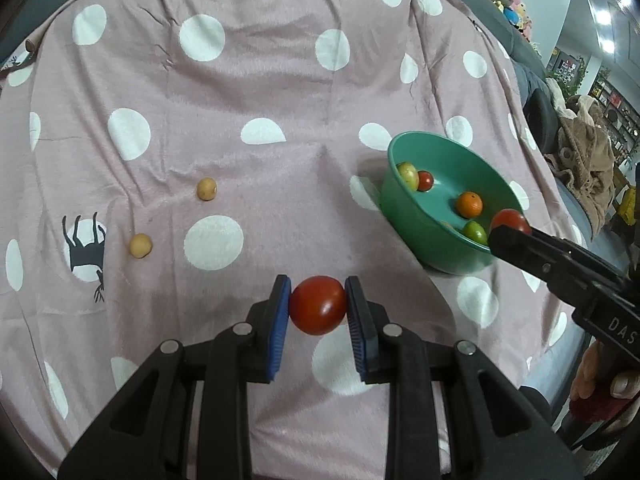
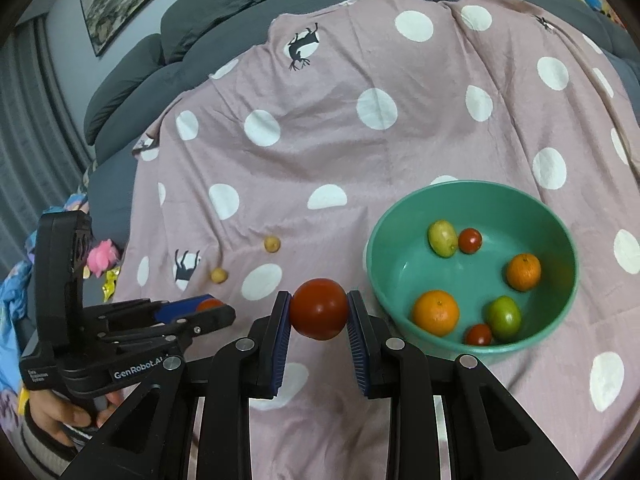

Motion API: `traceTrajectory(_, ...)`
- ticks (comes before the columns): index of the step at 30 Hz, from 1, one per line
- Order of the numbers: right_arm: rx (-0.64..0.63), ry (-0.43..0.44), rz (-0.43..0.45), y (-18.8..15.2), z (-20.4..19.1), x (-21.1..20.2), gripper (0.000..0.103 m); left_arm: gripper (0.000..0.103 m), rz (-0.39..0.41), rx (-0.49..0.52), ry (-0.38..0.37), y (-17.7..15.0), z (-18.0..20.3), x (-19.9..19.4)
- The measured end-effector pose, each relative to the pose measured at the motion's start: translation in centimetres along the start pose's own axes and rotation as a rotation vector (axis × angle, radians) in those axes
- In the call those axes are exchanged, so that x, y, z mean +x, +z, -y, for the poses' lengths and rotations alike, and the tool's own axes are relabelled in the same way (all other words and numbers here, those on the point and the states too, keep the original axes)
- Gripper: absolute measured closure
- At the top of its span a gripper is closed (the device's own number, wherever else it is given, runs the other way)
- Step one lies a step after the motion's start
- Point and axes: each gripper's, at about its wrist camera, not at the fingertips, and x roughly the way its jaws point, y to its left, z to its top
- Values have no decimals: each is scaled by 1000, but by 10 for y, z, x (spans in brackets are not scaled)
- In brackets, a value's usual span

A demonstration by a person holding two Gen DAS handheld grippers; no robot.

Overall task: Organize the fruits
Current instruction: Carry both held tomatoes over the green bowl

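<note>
From the left wrist, a red tomato [image 1: 318,305] is seen clamped in the left claw [image 1: 318,308], with the green bowl [image 1: 412,216] ahead and to the right. From the right wrist, another tomato [image 2: 319,309] is pinched by the right claw [image 2: 319,312], the bowl just beside it on the right, so that claw is judged nearer.

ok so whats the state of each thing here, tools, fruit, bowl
left tool: shut on a red tomato
right tool: shut on another red tomato, near the bowl
green bowl: upright on the cloth, holding six fruits
two small yellow fruits: loose on the cloth, outside the bowl
pink dotted cloth: spread out, wrinkled
</note>
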Motion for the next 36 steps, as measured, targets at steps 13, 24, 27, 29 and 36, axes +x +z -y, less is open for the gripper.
traceTrajectory(13, 17, 0, 26, -6, 5, -20, 74, 76, 39, 51, -11, 4, 28, -20)
traceTrajectory(24, 54, -17, 56, -5, 25, -29, 74, 76, 40, 119, -22, 17, 60, -12)
traceTrajectory(27, 67, -26, 67, -3, 32, -31, 74, 76, 38, 137, -30, 23, 69, -7)
traceTrajectory(29, 74, -34, 72, -2, 38, -32, 74, 76, 36, 147, -36, 27, 74, -4)
traceTrajectory(36, 114, -70, 82, -2, 61, -34, 74, 76, 28, 178, -74, 40, 94, 14)
